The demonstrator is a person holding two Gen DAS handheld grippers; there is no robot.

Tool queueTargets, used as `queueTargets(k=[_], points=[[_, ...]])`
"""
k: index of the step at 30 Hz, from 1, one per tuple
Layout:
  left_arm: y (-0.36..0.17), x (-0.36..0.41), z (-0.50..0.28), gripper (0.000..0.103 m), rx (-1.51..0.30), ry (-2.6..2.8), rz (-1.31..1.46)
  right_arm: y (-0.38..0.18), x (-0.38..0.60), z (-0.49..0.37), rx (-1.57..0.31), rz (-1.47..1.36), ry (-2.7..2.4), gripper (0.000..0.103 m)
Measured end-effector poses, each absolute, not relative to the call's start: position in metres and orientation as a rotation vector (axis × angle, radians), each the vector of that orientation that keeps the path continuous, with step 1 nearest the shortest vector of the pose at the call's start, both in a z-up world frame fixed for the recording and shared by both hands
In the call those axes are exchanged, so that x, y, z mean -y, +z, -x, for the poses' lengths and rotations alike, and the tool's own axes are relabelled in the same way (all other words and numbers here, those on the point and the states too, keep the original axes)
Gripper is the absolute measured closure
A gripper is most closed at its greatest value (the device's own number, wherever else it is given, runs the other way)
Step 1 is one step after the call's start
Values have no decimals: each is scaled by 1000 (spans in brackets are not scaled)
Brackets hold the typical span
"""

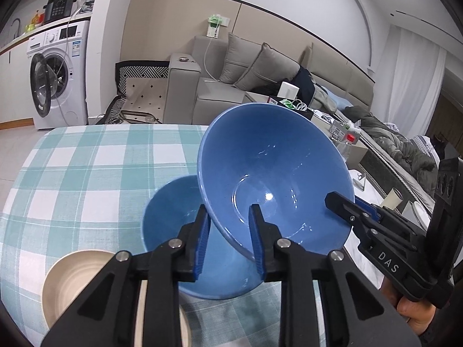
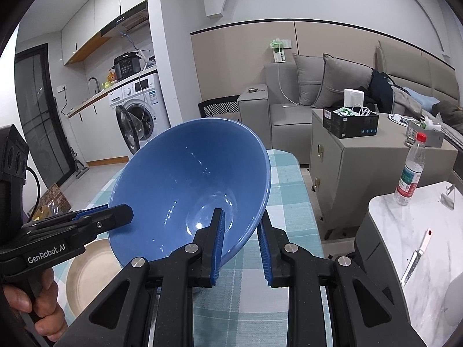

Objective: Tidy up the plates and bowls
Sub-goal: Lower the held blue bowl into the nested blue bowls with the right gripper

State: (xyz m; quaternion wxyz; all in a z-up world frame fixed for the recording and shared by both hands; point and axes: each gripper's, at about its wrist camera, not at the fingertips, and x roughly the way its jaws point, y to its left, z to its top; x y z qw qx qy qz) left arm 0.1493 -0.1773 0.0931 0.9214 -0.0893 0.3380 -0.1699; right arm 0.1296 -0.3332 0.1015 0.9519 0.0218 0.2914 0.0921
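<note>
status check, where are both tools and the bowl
Left tool and right tool each clamp the raised blue bowl's rim. Second blue bowl directly below; beige plate beside.

Two blue bowls and a cream plate on the checked table

The glossy blue bowl point(image 1: 275, 179) fills the centre-right of the left wrist view, tilted steeply with its opening toward the camera and its rim clamped at two points, off the cloth. Below it at lower centre sits a second blue bowl point(image 1: 170, 217), upright, partly hidden behind the tilted one. The cream plate point(image 1: 75, 283) with ringed inside lies flat at lower left, just beside the second bowl.
</note>
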Motion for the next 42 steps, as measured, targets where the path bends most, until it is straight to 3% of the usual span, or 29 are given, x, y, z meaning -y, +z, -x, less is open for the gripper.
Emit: queueTargets(k=[42], points=[[52,142,-159,78,-804,-243,181,54,280,-159,-764,75,248,77]])
